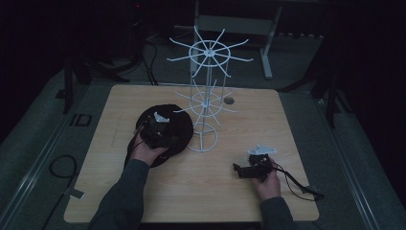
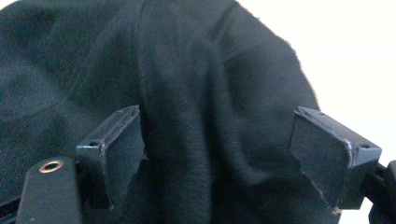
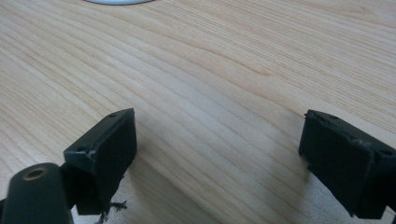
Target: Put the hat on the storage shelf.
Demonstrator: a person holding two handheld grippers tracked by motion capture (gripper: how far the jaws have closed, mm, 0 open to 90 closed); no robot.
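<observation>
High view: wooden table [image 1: 191,191], dark room. A white wire rack [image 1: 207,96] with spoke arms stands upright at table centre, its ring base on the wood. A black hat [image 1: 179,125] lies flat just left of the rack base, touching or nearly touching it. The left gripper [image 1: 155,129] sits over the hat, held by the left hand [image 1: 146,152]. The right gripper [image 1: 249,168] is held low over bare table at right front by the right hand [image 1: 268,184], well apart from hat and rack, cable [image 1: 299,184] trailing right.

Left gripper view: jaws wide apart, black hat [image 2: 196,93] fabric bunched in a fold between them; can't tell if the pads touch it yet.

Right gripper view: jaws wide apart, nothing between, bare wood grain table [image 3: 210,70] below. Sliver of white rack base [image 3: 119,2] at top edge.
</observation>
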